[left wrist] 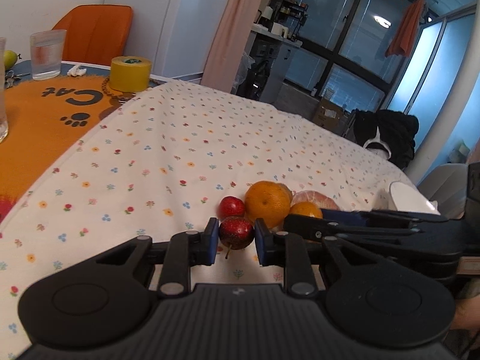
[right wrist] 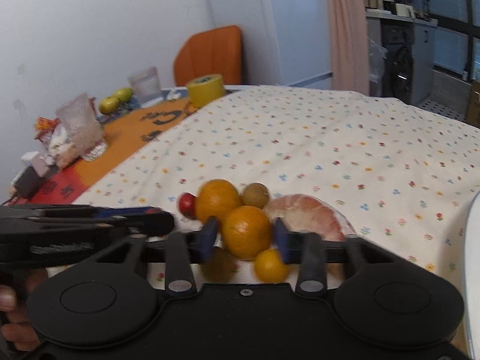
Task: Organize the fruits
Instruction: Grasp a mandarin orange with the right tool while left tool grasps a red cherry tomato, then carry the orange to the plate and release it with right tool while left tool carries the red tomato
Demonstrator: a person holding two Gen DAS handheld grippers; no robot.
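Note:
A heap of fruit lies on the flowered cloth [left wrist: 180, 150]. My left gripper [left wrist: 236, 240] is shut on a small red fruit [left wrist: 236, 232], its blue pads [left wrist: 211, 240] against both sides. A second red fruit [left wrist: 231, 207] and a large orange [left wrist: 267, 202] sit just behind. My right gripper [right wrist: 246, 235] holds a medium orange [right wrist: 247, 231] between its pads [right wrist: 280, 237]. A small orange [right wrist: 270, 265] and a blurred brown fruit [right wrist: 217, 264] lie under it. The large orange [right wrist: 217, 199], a round brown fruit [right wrist: 255, 194] and a peeled pink citrus piece [right wrist: 309, 213] lie beyond. The left gripper [right wrist: 168, 222] enters from the left.
A white dish [left wrist: 411, 198] stands at the right table edge. At the far left, an orange cat mat [left wrist: 45, 120] carries a yellow tape roll [left wrist: 130, 73], a ribbed glass [left wrist: 46, 54], green fruit [right wrist: 115, 100] and snack packets [right wrist: 60, 141]. An orange chair [left wrist: 96, 34] stands behind.

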